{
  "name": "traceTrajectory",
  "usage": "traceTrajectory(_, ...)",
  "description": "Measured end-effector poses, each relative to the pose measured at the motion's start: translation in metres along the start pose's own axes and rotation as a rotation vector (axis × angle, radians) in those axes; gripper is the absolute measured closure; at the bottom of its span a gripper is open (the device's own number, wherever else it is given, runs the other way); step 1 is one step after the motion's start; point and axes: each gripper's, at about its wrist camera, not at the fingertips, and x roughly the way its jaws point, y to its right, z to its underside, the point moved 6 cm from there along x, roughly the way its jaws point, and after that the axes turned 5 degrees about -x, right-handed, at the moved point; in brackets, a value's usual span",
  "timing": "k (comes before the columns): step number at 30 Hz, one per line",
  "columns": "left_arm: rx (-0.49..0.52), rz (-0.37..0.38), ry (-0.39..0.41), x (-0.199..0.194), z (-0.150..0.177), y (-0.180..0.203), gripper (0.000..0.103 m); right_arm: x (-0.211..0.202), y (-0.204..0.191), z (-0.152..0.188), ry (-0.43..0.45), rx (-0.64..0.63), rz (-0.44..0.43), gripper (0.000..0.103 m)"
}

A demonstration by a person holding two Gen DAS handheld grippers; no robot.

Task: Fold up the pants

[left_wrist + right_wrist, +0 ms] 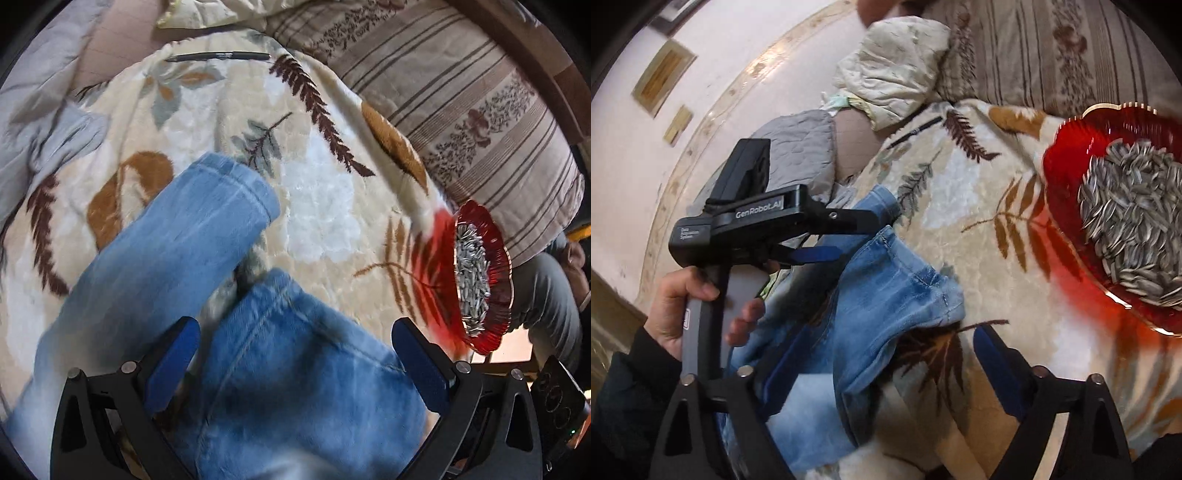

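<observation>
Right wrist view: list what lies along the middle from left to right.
Hand holding the left gripper → jeans → leaf-patterned blanket → red dish of sunflower seeds.

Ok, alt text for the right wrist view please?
The open right gripper straddles light blue jeans on a leaf-print blanket. At left, a hand holds the left gripper; a red dish of sunflower seeds sits at right.

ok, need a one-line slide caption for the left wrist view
Left gripper, fingers open, above light-blue jeans on a leaf-print blanket, beside a red glass dish of sunflower seeds.
</observation>
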Motion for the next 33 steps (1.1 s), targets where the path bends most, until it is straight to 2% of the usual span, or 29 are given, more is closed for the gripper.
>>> traceTrajectory(2,0.006,0.005,-0.019,0.006,-0.004,-0.003,0.004,0.009,0.001,0.0,-0.007,0.02,0.001,0.019)
traceTrajectory(6,0.009,-0.005,-0.053,0.017,-0.006,-0.009,0.031,0.022,0.005,-0.002,-0.008,0.053,0.007,0.024)
traceTrajectory(8,0.014,-0.008,-0.067,0.022,-0.004,-0.01,0.041,0.026,0.006,-0.003,-0.006,0.054,0.016,0.027)
traceTrajectory(11,0.02,-0.016,-0.078,0.025,0.0,-0.011,0.06,0.027,0.009,-0.007,0.017,0.046,0.037,0.046)
traceTrajectory(13,0.024,-0.018,-0.077,0.024,0.002,-0.014,0.071,0.028,0.01,-0.009,0.027,0.032,0.051,0.068)
traceTrajectory(14,0.023,-0.017,-0.078,0.023,0.004,-0.014,0.079,0.029,0.01,-0.009,0.025,0.023,0.053,0.07)
traceTrajectory(15,0.026,-0.02,-0.074,0.022,0.006,-0.014,0.084,0.031,0.009,-0.009,0.019,0.014,0.046,0.08)
traceTrajectory(16,0.028,-0.021,-0.067,0.019,0.008,-0.013,0.085,0.031,0.008,-0.009,0.019,0.011,0.037,0.091)
traceTrajectory(17,0.032,-0.02,-0.058,0.015,0.01,-0.012,0.088,0.03,0.007,-0.009,0.023,0.006,0.032,0.094)
traceTrajectory(22,0.078,-0.011,0.01,-0.021,0.018,0.009,0.093,0.011,0.0,-0.012,0.053,-0.021,0.016,0.095)
traceTrajectory(27,0.17,0.038,0.13,-0.077,0.02,0.051,0.094,-0.042,-0.009,-0.026,0.159,-0.059,0.001,0.095)
traceTrajectory(30,0.206,0.043,0.18,-0.088,0.01,0.077,0.094,-0.072,-0.013,-0.033,0.228,-0.09,0.013,0.095)
traceTrajectory(33,0.215,0.035,0.16,-0.072,0.002,0.087,0.093,-0.087,-0.011,-0.037,0.252,-0.111,0.045,0.095)
